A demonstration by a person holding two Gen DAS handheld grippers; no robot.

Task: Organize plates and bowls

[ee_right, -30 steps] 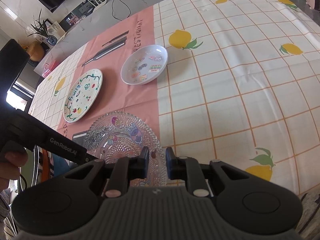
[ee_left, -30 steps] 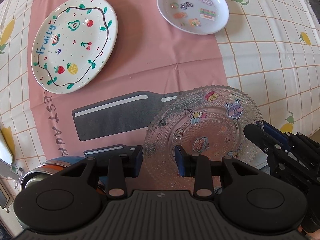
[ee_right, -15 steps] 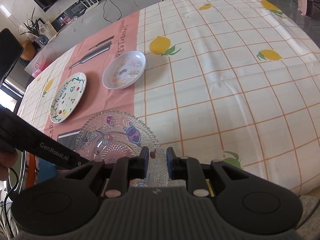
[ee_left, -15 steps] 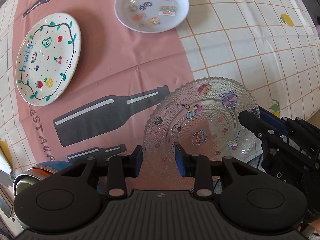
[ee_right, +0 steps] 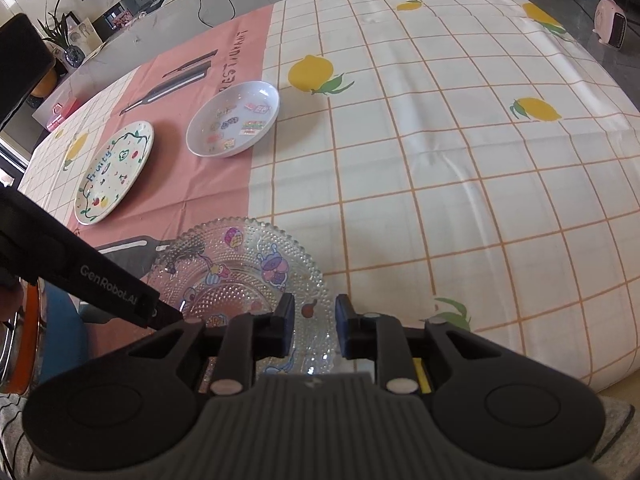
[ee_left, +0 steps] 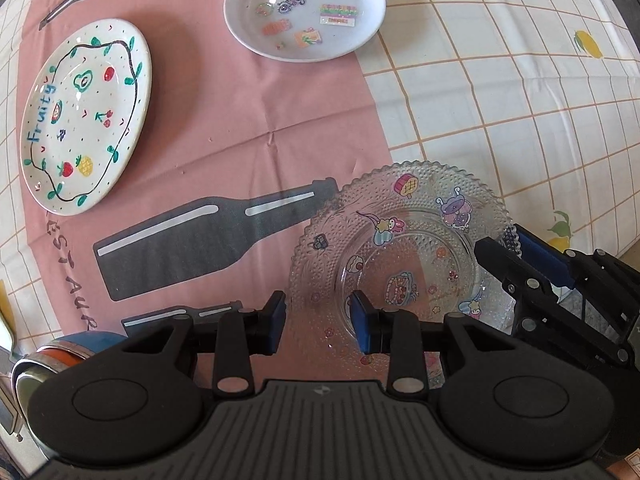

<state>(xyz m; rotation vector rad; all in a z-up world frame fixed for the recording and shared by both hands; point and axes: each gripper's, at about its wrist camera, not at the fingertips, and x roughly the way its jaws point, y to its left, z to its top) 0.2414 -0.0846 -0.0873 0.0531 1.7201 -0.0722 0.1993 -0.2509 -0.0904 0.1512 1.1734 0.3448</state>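
A clear glass plate with cartoon stickers (ee_left: 404, 248) lies at the near table edge; it also shows in the right wrist view (ee_right: 240, 276). My right gripper (ee_right: 314, 330) is shut on its near rim, one finger (ee_left: 504, 260) above the rim in the left wrist view. My left gripper (ee_left: 318, 326) is open and empty, just over the plate's left rim. A white "Fruity" plate (ee_left: 86, 114) lies far left. A white sticker bowl (ee_left: 304, 8) lies at the back.
A pink and lemon-checked tablecloth (ee_right: 440, 160) covers the table. An orange and blue metal-rimmed dish (ee_left: 60, 354) sits at the near left corner. The table's front edge runs just behind the glass plate. A chair and a heater stand beyond the table.
Both views have shifted slightly over the table. The right gripper stays clamped on the glass plate's rim, and the left gripper stays open beside it.
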